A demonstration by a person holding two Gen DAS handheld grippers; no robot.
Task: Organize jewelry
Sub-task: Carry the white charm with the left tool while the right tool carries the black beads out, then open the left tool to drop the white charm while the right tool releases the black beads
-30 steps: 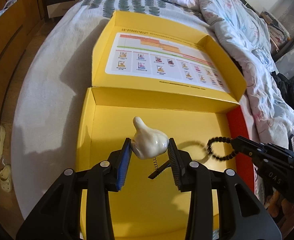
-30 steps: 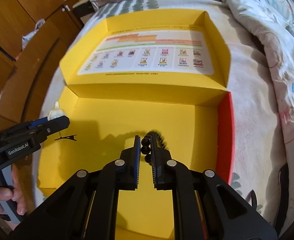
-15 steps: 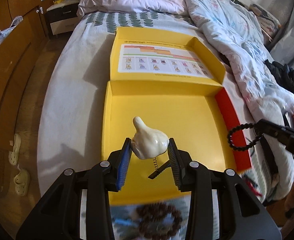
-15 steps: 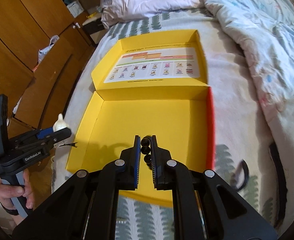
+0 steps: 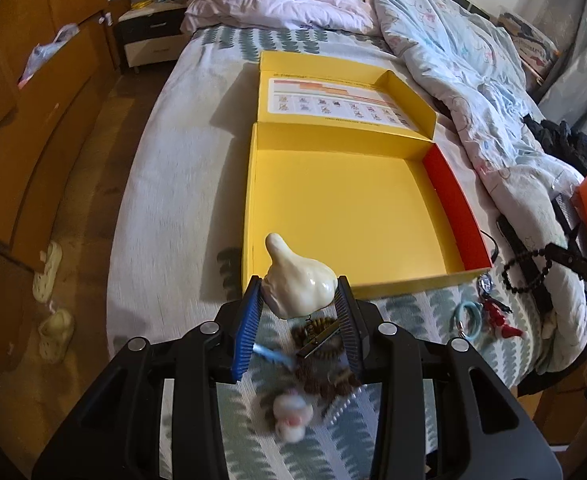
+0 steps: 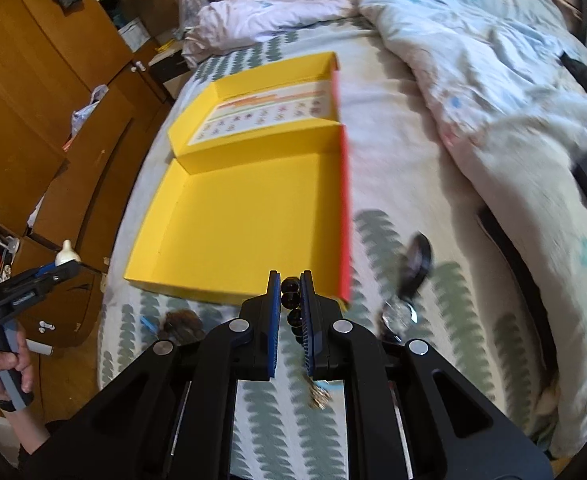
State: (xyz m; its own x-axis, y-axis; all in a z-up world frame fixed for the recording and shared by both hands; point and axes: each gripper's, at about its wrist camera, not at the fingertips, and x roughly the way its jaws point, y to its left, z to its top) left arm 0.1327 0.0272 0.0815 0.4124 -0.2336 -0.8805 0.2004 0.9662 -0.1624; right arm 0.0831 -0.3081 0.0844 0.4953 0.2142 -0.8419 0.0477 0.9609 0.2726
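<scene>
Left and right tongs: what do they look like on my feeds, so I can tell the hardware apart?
The left tongs and right tongs look alike: a glossy black plastic frame with silver round fasteners and ribbed blue pads on the fingers. From the right wrist view, the left unit has a grey handle and white lettering too blurred to read; the hand on it wears a dark wristband.

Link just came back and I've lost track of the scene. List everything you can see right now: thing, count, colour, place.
box: 1, yellow with a red side wall, open on the bed, tray bare
cream hair clip: 1, cream white, in the left gripper
black bead bracelet: 1, black, hanging from the right gripper
brown bead string: 1, brown, on the bed before the box
small trinkets: several, light blue and red, on the bed right of the box
slippers: 2, cream, on the floor
left gripper: jaws shut on the clip
right gripper: jaws shut on the beads
hand: 1, holding the left gripper's handle
</scene>
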